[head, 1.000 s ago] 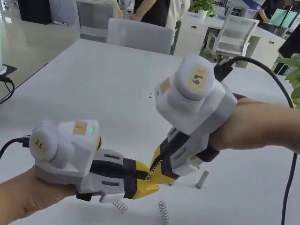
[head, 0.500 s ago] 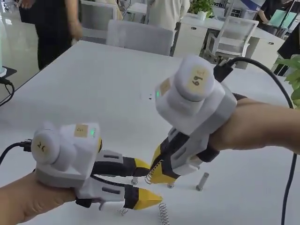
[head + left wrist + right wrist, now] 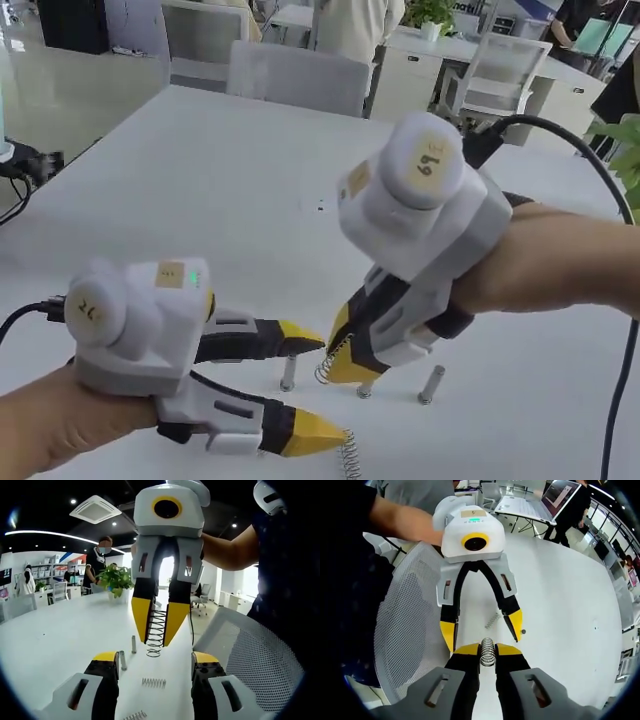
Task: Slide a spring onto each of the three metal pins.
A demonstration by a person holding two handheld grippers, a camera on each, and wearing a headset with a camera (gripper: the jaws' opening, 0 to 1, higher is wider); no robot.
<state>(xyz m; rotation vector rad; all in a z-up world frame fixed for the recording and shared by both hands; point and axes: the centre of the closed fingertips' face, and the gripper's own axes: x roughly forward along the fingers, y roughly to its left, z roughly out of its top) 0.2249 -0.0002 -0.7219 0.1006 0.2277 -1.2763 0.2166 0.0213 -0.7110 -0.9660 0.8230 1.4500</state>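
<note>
Left gripper has opened since a second ago; its jaws stand wide apart and empty. Right gripper clamps a spring by its upper coils, just above the pins. The spring is probably light and flexible: grip the sides gently and leave the lower end free.

3 pins stand on the table, a spring lying before them.

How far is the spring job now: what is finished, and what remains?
Done: nothing visible; the short upright metal pins stand bare where seen. In hand: the right gripper is shut on one coiled wire spring; the left gripper is open. Left: all three pins, with loose springs lying on the white table.
</note>
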